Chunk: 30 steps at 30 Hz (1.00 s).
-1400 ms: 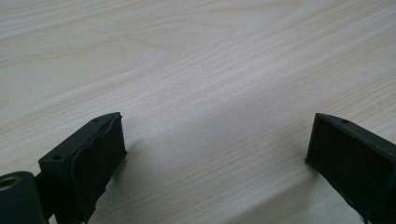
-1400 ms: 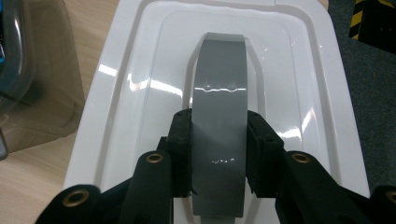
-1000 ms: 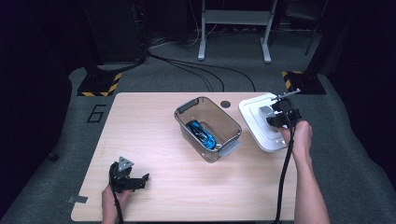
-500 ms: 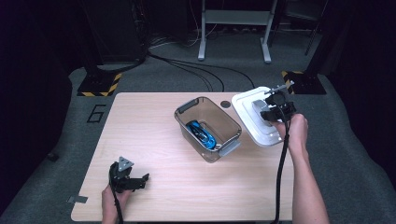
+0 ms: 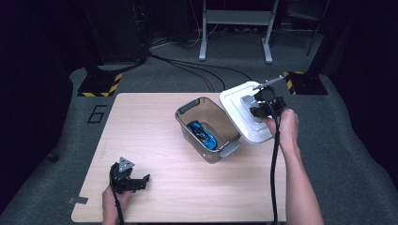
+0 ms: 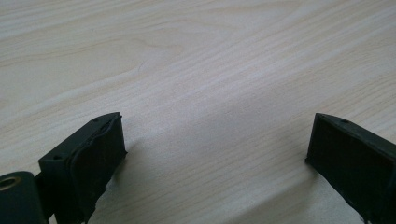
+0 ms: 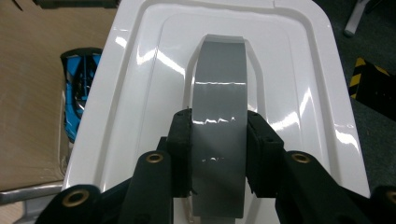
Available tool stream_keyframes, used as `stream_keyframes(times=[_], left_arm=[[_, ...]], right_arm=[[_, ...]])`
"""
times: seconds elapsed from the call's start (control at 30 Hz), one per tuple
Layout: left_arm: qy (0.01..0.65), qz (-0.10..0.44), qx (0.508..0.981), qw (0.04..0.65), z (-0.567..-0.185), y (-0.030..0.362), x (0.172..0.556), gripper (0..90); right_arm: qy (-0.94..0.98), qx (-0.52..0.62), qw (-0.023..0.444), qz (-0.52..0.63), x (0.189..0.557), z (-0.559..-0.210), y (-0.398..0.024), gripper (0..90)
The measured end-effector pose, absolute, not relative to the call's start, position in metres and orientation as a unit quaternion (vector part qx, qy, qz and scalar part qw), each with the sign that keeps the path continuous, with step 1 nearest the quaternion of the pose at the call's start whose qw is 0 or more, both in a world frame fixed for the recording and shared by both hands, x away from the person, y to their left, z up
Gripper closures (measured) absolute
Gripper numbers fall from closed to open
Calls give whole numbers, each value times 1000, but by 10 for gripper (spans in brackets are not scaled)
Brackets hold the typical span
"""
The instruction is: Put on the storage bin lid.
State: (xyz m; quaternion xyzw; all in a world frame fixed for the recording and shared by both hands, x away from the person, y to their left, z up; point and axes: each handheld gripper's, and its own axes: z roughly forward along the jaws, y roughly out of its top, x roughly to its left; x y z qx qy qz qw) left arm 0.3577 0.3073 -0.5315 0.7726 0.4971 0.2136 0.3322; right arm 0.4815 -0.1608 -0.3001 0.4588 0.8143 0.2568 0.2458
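A white lid (image 5: pixel 241 110) (image 7: pixel 280 84) with a grey handle (image 7: pixel 218 126) hangs tilted in the air at the right of the table. My right gripper (image 5: pixel 259 104) (image 7: pixel 218 140) is shut on that grey handle. Beside the lid, to its left, stands a clear plastic bin (image 5: pixel 186 110) with a blue toy car (image 5: pixel 202 135) (image 7: pixel 79 88) inside. My left gripper (image 5: pixel 136 182) (image 6: pixel 215 158) rests low over the wood near the front left corner, open, with bare table between its jaws.
The wooden table (image 5: pixel 141 126) stands on grey carpet marked with a "6" (image 5: pixel 96 114). Cables (image 5: pixel 187 68) and a metal stand (image 5: pixel 234 28) lie beyond the far edge. Hazard-striped blocks (image 5: pixel 101 84) sit at both back corners.
My right gripper has lifted the white lid off the table and carried it up and leftward, toward the bin. The left gripper has stayed where it was.
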Motion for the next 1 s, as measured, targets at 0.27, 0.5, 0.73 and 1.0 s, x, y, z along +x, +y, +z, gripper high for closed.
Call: stream_keyframes(times=[0.27,0.5,0.73,1.0], left_arm=[[497,214,773,332,-532,307,358,43],[495,211,777,328,-531,308,357,43],[495,211,776,328,-531,308,357,42],[497,214,773,332,-531,307,358,42]], right_arm=[[819,444,242,270,477,-296,-134,668],[832,421,236,274,474,-295,-111,668],[843,404,221,279,476,-306,-82,668],[852,388,205,286,481,-318,-59,668]])
